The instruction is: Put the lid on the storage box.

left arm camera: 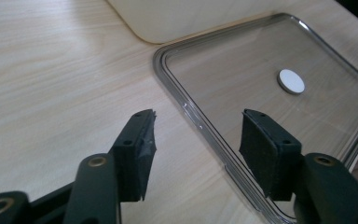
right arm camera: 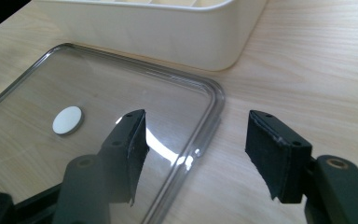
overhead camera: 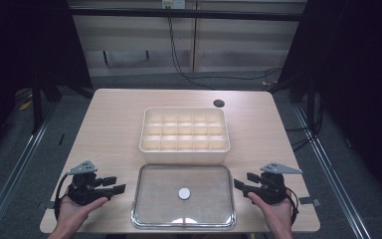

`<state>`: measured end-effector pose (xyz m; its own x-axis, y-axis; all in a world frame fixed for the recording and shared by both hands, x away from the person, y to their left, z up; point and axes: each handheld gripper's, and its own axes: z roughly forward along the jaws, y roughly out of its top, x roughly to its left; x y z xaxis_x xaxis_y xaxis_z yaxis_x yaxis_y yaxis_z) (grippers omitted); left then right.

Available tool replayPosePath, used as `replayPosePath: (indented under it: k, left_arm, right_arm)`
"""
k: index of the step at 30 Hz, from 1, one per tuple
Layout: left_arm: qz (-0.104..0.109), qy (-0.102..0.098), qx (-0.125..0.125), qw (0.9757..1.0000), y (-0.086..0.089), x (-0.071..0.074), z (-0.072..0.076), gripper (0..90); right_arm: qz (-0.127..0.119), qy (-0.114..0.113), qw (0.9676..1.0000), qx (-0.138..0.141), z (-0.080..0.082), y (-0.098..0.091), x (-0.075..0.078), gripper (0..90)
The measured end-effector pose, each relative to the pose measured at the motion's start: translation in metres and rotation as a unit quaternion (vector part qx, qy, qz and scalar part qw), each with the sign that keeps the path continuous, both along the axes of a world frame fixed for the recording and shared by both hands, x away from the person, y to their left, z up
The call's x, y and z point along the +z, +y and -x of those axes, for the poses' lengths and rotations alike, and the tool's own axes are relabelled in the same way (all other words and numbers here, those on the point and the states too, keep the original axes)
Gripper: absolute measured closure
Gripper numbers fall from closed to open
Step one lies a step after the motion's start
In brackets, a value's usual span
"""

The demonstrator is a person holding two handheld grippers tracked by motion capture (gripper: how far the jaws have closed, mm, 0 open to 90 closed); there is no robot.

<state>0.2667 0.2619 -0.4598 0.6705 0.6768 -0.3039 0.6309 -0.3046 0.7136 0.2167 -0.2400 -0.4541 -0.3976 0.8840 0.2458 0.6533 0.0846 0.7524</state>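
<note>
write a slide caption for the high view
Open left gripper and right gripper flank a clear lid lying before an empty divided box.

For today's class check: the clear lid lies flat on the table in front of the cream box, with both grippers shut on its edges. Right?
Not quite. The lid does lie before the box, but the left gripper and right gripper are open beside its edges, as both gripper views show.
</note>
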Motion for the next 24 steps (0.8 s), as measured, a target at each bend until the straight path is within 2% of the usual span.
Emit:
replayPosePath:
  k: [1, 3, 9, 10, 13, 14, 15, 18, 21, 23, 24]
  left_arm:
    - [0.0, 0.0, 0.0, 1.0, 0.0, 0.0, 0.0, 46.7]
    - [0.011, 0.009, 0.0, 0.9999, -0.006, 0.001, -0.01, 47.7]
    - [-0.012, -0.003, 0.006, 0.9999, -0.019, 0.007, -0.022, 45.0]
    - [-0.02, -0.007, 0.01, 0.9997, -0.023, 0.005, -0.024, 44.1]
    - [-0.01, -0.001, 0.01, 0.9999, -0.025, -0.002, -0.024, 42.9]
    - [-0.016, 0.014, 0.005, 0.9998, -0.026, -0.011, -0.022, 42.8]
    - [-0.016, 0.014, 0.005, 0.9998, -0.026, -0.011, -0.022, 42.8]
    - [-0.023, 0.032, -0.007, 0.9992, -0.028, -0.024, -0.02, 44.9]
    - [-0.02, 0.031, -0.016, 0.9992, -0.029, -0.026, -0.019, 49.3]
    - [-0.021, 0.029, -0.019, 0.9992, -0.03, -0.026, -0.019, 50.7]
    - [-0.022, 0.031, -0.021, 0.9991, -0.031, -0.027, -0.019, 51.7]
  right_arm:
    - [0.0, 0.001, 1.0, 0.002, -0.002, 0.002, 0.0, 38.3]
    - [0.0, 0.006, 1.0, 0.006, -0.007, 0.006, -0.004, 39.1]
    - [0.015, 0.012, 0.9996, 0.019, -0.023, 0.016, -0.002, 41.1]
    - [0.014, 0.011, 0.9996, 0.02, -0.026, 0.017, -0.002, 40.7]
    - [0.008, 0.012, 0.9998, 0.013, -0.029, 0.018, -0.009, 40.7]
    - [0.01, 0.018, 0.9997, 0.011, -0.03, 0.018, -0.014, 40.6]
    - [0.01, 0.018, 0.9997, 0.011, -0.03, 0.018, -0.014, 40.6]
    - [0.015, 0.027, 0.9994, 0.016, -0.031, 0.018, -0.023, 40.7]
    - [0.005, 0.034, 0.9993, 0.015, -0.03, 0.018, -0.027, 42.2]
    - [0.007, 0.035, 0.9992, 0.017, -0.03, 0.018, -0.029, 43.1]
    - [0.015, 0.04, 0.999, 0.015, -0.03, 0.02, -0.033, 43.6]
